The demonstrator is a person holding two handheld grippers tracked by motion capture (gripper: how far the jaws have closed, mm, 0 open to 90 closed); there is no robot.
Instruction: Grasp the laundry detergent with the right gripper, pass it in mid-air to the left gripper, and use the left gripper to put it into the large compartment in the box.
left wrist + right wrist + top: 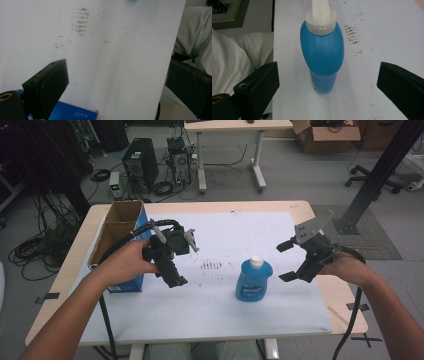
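With my right tool (291, 261) wide open and empty beside the upright blue plastic bottle with a white cap (254, 280) mid-counter, I'd centre its jaws on the belly before closing, left tool (186, 260) also open, idle.

In the right gripper view the top edge cuts off the tip of the bottle's (322, 50) white cap (320, 17). In the left gripper view only a blurred blue sliver of the bottle shows at the top edge, and the bottom edge crops the blue box (72, 113), its print too small to read. In the high view the bottle's label (252, 291) is too small to read.
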